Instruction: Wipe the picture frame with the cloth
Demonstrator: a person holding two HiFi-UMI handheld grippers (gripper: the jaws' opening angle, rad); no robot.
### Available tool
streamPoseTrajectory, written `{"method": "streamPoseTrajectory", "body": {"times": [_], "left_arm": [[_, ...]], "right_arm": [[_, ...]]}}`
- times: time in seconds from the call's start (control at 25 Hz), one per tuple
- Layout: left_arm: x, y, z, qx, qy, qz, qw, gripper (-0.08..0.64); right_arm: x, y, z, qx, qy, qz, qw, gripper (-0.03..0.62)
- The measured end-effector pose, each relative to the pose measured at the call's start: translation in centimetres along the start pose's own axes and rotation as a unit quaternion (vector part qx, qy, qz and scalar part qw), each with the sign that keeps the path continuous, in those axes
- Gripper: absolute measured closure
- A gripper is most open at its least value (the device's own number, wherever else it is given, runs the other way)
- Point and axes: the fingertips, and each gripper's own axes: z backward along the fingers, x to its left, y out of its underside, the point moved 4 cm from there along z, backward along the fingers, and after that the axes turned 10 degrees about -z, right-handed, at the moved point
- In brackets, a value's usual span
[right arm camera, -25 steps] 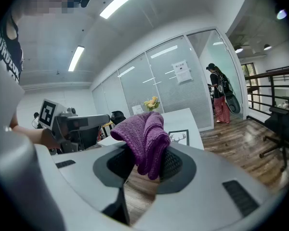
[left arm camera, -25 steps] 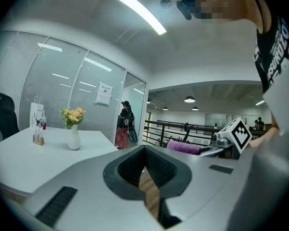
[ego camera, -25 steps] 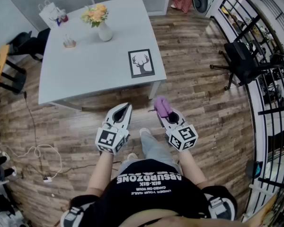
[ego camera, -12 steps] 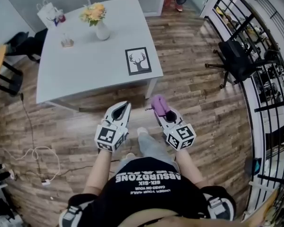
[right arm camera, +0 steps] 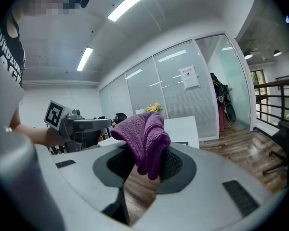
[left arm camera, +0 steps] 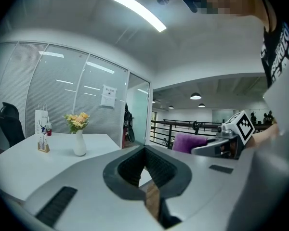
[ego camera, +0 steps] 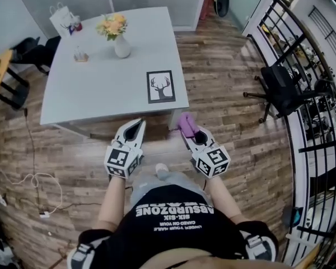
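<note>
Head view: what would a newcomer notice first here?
The purple cloth pinched in the right gripper, held over the wood floor short of the grey table. Next, the deer-print picture frame lying flat near the table's near right corner, and the vase of flowers toward its far side. The left gripper is shut and empty.

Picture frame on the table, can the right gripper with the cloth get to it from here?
Probably yes. The picture frame lies flat by the edge of the table nearest the person, nothing on it. The right gripper, shut on the purple cloth, hangs over the floor just short of that edge, nothing between.
</note>
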Motion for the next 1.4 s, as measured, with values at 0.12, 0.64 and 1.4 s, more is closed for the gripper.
{"method": "streamPoseTrajectory", "body": {"times": [0.12,0.64,1.4], "left_arm": [[0.3,-0.6,-1.0,-0.001,-0.010,-0.002,0.9999,0.554],[2.9,1.1,-5.0,0.027,-0.009,0.001,0.9996,0.554],[11.3,8.0,-16.6,0.108,0.016,0.030,0.9936,0.555]], "right_arm": [[-1.4,-1.6,-0.7,0.000,-0.002,0.017,1.000,0.471],[-4.8,-3.9,-6.4,0.016,0.012,0.053,0.998,0.469],[-13.0,-5.7,-23.3,0.114,0.023,0.143,0.983,0.469]]}}
